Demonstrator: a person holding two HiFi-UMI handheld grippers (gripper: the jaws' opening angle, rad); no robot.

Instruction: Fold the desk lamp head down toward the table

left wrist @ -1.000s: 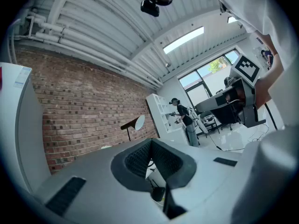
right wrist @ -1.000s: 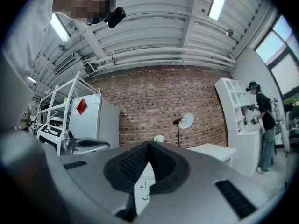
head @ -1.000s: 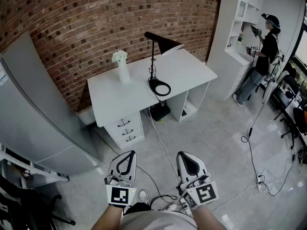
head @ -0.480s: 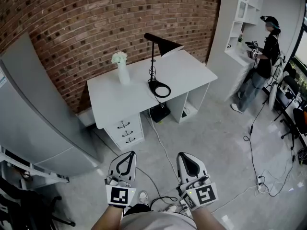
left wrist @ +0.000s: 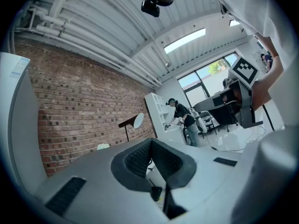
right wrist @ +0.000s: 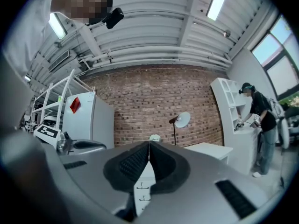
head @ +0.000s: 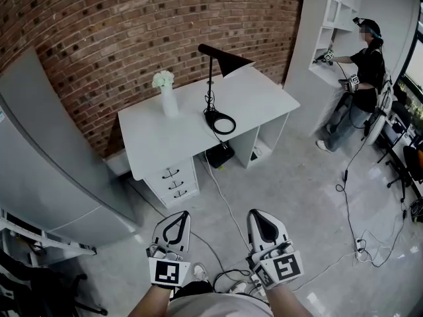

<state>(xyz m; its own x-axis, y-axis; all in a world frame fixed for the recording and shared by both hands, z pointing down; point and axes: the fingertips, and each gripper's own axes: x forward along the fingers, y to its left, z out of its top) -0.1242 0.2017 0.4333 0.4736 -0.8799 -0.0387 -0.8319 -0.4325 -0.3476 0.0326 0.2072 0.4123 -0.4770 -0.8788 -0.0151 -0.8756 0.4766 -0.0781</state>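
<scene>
The black desk lamp point(head: 211, 78) stands upright on the white desk point(head: 264, 101), its cone head point(head: 228, 61) raised and its ring base point(head: 219, 121) near the desk's middle. Both grippers hang over the floor well short of the desk, pointing toward it. My left gripper point(head: 182, 214) is shut with nothing in it, and my right gripper point(head: 255, 212) is likewise shut and empty. In the left gripper view the lamp point(left wrist: 130, 122) shows far beyond the closed left gripper point(left wrist: 151, 140). The right gripper view has the lamp point(right wrist: 180, 120) above the closed right gripper point(right wrist: 149, 143).
A white vase with flowers point(head: 166, 91) stands on the desk left of the lamp. Drawers point(head: 173, 180) and a black box point(head: 219, 154) sit under it. A tall grey cabinet point(head: 46, 164) is at left, white shelves point(head: 337, 25) at right with a person point(head: 360, 78). Cables point(head: 353, 203) trail on the floor.
The person by the shelves has stepped and reached toward them. Both grippers and the lamp stay as they were.
</scene>
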